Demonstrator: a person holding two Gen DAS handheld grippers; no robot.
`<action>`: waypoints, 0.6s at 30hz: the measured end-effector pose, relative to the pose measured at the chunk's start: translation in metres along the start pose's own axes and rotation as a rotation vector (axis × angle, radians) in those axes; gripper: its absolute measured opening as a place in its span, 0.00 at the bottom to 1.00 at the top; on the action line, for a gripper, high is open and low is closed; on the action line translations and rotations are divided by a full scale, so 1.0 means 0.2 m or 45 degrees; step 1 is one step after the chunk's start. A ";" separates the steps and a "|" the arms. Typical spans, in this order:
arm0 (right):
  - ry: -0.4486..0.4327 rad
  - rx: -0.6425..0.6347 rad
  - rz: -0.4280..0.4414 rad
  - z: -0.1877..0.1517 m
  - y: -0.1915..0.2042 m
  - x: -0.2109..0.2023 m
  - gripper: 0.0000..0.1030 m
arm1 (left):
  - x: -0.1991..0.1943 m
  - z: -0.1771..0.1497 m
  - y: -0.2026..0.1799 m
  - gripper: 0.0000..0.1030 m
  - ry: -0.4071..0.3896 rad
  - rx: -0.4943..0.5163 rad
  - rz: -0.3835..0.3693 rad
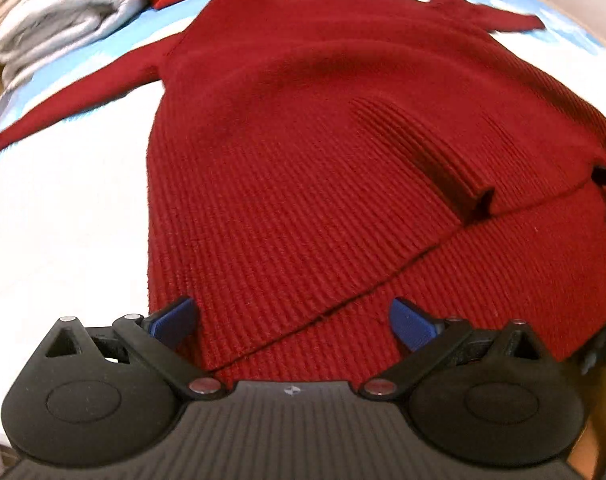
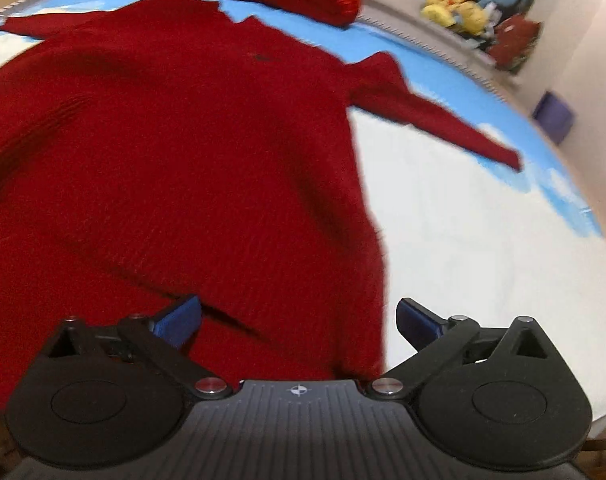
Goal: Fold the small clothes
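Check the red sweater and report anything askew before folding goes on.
The red sweater lies mostly flat with sleeves spread, but its hem is turned up on one side, and a raised ridge of bunched knit runs toward that flap. Both the left tongs and right tongs are open.

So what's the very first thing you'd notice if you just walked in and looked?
The big red sweater, spread flat on the blue-and-white bed cover with both sleeves stretched out. Both open grippers, left and right, hover at its hem. Yellow plush toys sit far off past the bed.
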State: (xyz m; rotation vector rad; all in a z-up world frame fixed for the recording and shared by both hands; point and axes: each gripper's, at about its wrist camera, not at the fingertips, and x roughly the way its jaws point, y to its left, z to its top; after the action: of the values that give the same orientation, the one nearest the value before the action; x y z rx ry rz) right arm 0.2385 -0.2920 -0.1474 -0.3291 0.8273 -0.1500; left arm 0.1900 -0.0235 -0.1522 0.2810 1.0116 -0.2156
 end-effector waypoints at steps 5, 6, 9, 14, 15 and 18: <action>-0.084 0.056 -0.100 0.00 -0.05 0.00 0.62 | -0.01 -0.01 0.02 1.00 -0.042 -0.001 0.086; -0.093 0.082 -0.028 0.00 -0.07 -0.01 0.25 | -0.01 -0.02 0.02 0.94 -0.057 0.021 0.099; -0.153 0.118 0.047 -0.02 -0.10 -0.06 0.11 | -0.05 -0.04 0.00 0.25 -0.111 0.111 0.041; -0.248 0.335 0.084 -0.05 -0.30 -0.17 0.09 | -0.16 -0.08 0.05 0.07 -0.175 0.045 0.031; -0.251 0.420 0.123 -0.08 -0.37 -0.20 0.08 | -0.21 -0.10 0.07 0.07 -0.213 0.009 0.010; -0.228 0.558 0.190 -0.15 -0.48 -0.26 0.05 | -0.34 -0.19 0.18 0.07 -0.291 -0.051 -0.064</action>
State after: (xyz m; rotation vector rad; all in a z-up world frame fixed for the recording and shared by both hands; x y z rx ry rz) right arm 0.1810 -0.3754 -0.0968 0.1305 0.6188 -0.1555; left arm 0.1361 0.0261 -0.1086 0.1899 0.7963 -0.2669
